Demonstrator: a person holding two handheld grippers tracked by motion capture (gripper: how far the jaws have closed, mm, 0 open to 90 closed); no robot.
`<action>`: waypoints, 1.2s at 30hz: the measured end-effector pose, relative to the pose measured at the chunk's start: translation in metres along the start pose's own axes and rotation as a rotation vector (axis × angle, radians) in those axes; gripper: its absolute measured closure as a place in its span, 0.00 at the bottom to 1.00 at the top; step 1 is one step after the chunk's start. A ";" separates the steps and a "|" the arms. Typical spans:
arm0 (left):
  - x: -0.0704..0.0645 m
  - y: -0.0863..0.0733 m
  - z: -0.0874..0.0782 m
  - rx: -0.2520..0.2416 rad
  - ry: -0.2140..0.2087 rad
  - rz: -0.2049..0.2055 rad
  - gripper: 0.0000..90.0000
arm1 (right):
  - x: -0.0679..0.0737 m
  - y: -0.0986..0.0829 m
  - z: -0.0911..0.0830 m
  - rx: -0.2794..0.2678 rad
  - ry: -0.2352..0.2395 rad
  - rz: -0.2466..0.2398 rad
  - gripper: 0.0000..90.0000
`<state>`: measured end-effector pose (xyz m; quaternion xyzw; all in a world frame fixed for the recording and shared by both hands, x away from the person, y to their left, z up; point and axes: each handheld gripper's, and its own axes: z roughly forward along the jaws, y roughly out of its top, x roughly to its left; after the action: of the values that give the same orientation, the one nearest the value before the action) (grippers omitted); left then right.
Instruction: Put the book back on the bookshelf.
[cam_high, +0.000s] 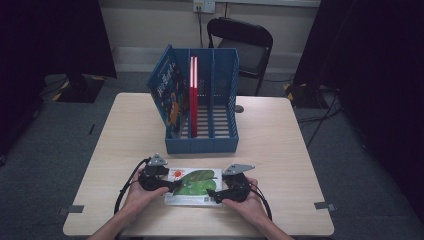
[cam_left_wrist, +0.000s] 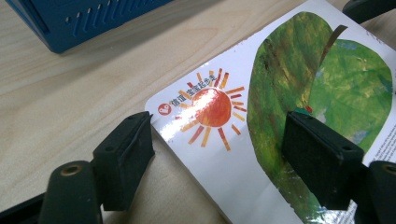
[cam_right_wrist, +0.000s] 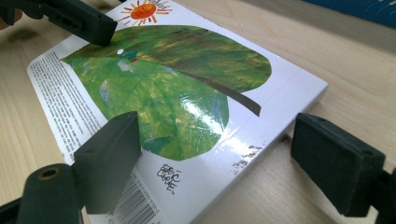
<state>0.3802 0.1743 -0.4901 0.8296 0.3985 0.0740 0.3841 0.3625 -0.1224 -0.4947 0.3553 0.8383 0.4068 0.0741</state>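
Note:
A white picture book (cam_high: 195, 182) with a green leaf and an orange sun on its cover lies flat near the table's front edge. My left gripper (cam_high: 172, 186) is at its left end and is open. In the left gripper view (cam_left_wrist: 219, 149), one jaw rests on the table off the book's corner (cam_left_wrist: 205, 107) and the other hovers over the leaf. My right gripper (cam_high: 212, 194) is open at the book's right end. In the right gripper view (cam_right_wrist: 219, 154), one jaw sits over the cover (cam_right_wrist: 177, 88) and the other is off the edge, above the table.
A blue three-slot file holder (cam_high: 202, 145) stands mid-table behind the book. A blue book (cam_high: 167, 92) leans out of its left slot, and a red book (cam_high: 193, 95) stands upright beside a divider. A black chair (cam_high: 245, 45) is beyond the table.

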 end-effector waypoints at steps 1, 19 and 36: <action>0.001 0.000 0.001 -0.004 0.003 0.006 0.26 | 0.000 0.000 0.000 0.002 0.000 -0.001 0.17; 0.004 0.007 0.007 -0.030 0.020 -0.042 0.31 | 0.005 -0.001 0.000 -0.017 -0.023 -0.047 0.17; 0.014 0.007 0.003 -0.058 -0.031 -0.127 0.38 | 0.006 -0.001 -0.003 0.045 0.032 -0.045 0.10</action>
<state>0.3946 0.1796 -0.4902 0.7921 0.4421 0.0482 0.4181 0.3558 -0.1209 -0.4925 0.3315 0.8561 0.3917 0.0619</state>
